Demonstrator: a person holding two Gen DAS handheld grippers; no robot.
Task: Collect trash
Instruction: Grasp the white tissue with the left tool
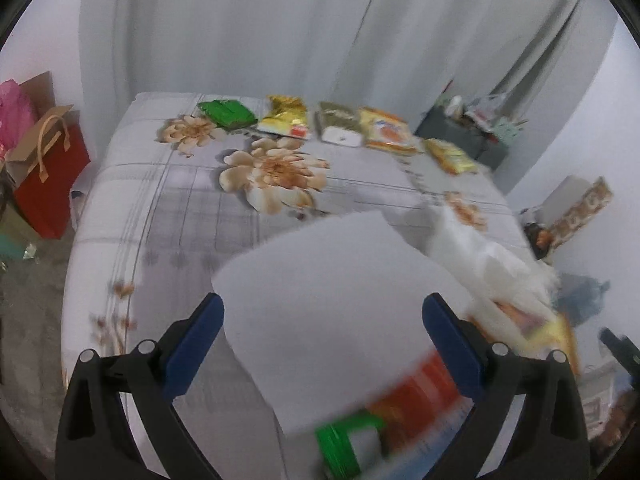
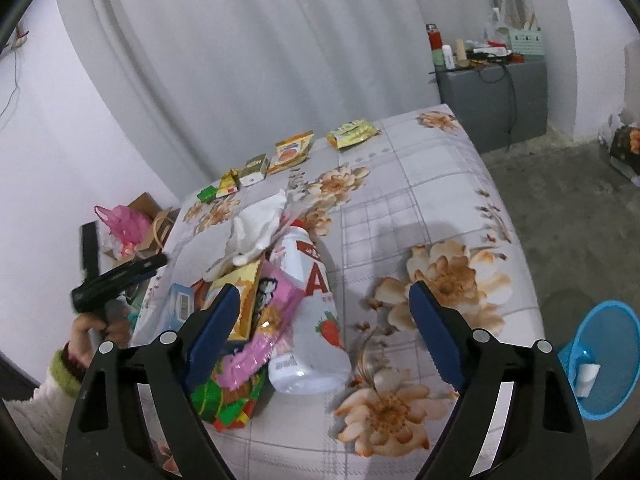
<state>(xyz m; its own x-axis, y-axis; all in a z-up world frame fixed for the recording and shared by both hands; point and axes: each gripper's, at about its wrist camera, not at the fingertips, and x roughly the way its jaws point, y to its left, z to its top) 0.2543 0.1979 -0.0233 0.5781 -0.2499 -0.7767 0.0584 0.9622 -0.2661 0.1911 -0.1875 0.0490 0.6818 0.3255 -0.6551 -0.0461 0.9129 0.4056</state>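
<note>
Bedsheet [image 2: 420, 208]: matt cloth, flower print.
Milk bottle [image 2: 308, 316]: smooth white plastic, glossy label.
Snack packets, far edge [image 2: 292, 152]: shiny foil.
Tissue [image 2: 256, 232]: soft crumpled paper.
Waste basket, right [image 2: 608, 360]: blue plastic mesh.
Gift bag, left [image 1: 52, 176]: red matt paper.
Floor [image 2: 560, 200]: rough, grey.

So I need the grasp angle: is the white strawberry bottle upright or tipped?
Tipped. The white bottle lies on its side on the bedspread, against the wrapper pile.

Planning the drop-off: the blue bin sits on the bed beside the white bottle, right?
Not quite. The blue bin stands on the floor beside the bed; the white bottle lies on the bed. The right wrist view shows it.
</note>
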